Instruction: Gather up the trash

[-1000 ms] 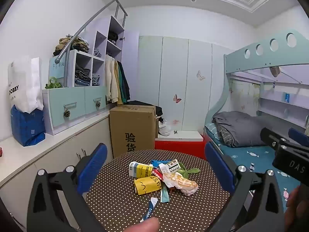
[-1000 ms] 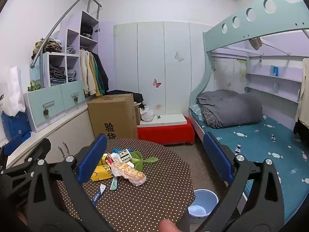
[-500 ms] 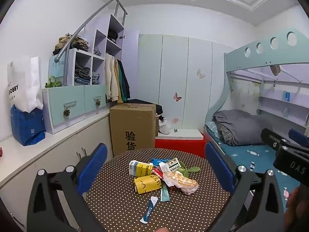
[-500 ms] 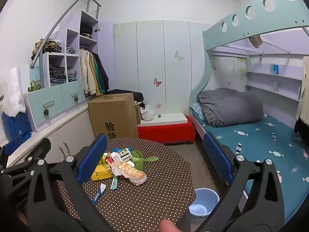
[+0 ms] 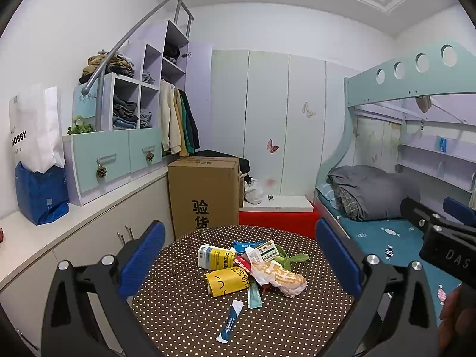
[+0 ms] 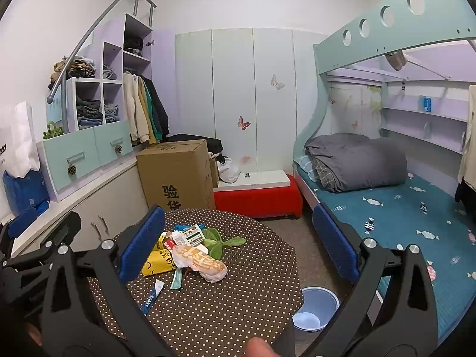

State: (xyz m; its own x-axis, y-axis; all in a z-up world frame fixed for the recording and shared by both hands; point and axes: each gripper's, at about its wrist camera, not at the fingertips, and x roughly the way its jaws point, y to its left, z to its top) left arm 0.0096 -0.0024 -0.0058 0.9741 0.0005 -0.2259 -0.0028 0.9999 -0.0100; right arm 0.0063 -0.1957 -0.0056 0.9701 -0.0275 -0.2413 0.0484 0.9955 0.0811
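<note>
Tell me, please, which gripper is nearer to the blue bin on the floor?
Right. The right gripper hovers above the table's edge nearest the blue bin; the left gripper sits farther left, and its view doesn't show the bin.

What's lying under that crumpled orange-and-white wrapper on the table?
The crumpled wrapper covers a red packet edge, the top of a teal strip and green leaves. Anything else under it is hidden.

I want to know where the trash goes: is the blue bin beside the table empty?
Apparently empty: the blue bin stands open-topped on the floor, and its visible bottom looks bare.
</note>
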